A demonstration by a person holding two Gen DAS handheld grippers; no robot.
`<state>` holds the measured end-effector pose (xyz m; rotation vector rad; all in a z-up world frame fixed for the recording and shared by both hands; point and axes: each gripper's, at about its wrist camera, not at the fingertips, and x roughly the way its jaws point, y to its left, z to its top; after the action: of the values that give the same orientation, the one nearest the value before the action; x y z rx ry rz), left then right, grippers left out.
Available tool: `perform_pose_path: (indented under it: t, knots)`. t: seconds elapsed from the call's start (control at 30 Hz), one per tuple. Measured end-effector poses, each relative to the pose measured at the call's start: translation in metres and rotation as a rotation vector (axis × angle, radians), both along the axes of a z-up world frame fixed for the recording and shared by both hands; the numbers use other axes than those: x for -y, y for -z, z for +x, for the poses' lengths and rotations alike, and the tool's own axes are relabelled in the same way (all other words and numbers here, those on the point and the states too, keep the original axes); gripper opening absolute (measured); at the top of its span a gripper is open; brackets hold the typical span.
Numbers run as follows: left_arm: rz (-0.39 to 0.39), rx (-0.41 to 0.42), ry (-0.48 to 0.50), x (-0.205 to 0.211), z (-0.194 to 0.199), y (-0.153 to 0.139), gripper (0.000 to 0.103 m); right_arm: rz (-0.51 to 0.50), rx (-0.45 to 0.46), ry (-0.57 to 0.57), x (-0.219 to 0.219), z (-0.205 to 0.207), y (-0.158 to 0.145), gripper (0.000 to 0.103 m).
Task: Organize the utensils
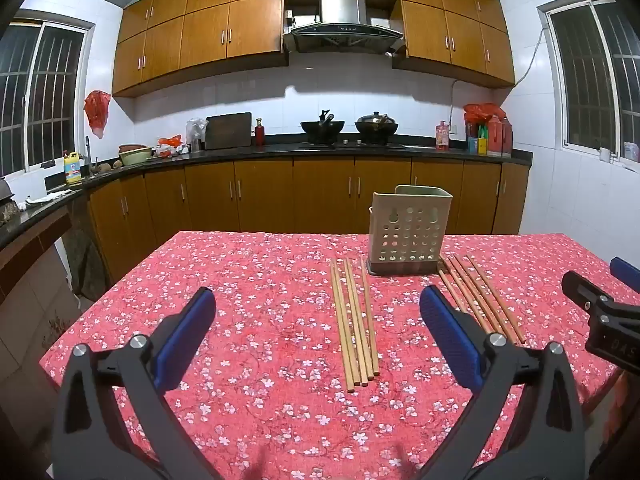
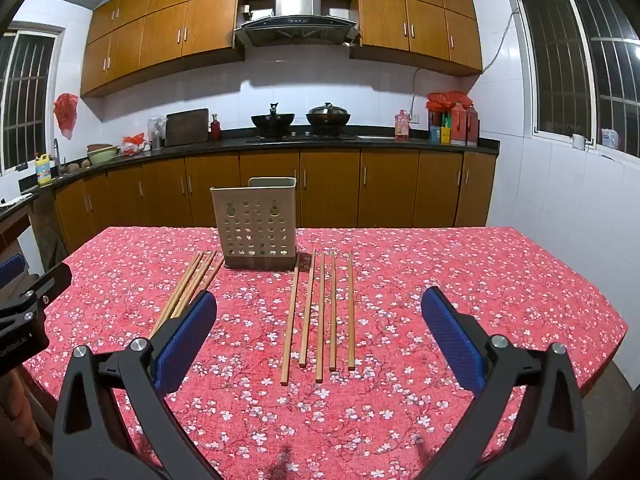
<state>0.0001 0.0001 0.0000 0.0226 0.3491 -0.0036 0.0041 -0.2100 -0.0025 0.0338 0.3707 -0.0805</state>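
Lying lengthwise toward holder (image 2: 256,224): chopsticks (image 2: 320,316) | left tongs (image 1: 318,314) apart | right tongs (image 2: 320,320) apart

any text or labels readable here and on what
"GenRobot.AI", cut off at the edge: side of the left gripper, seen from the right wrist.
"OAS", seemingly upside down, partial: body of the right gripper, seen from the left wrist.
Yellow detergent bottle, pink bottle, range hood panel: too small to read.
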Motion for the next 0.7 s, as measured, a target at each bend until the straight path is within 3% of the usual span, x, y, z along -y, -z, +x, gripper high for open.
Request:
perform_pose_path:
  t: [0.7]
  knots:
    - [0.005, 0.005, 0.001, 0.0003, -0.0002, 0.0, 0.099, 0.002, 0.0, 0.0, -0.0002, -0.0007, 0.0002, 0.101]
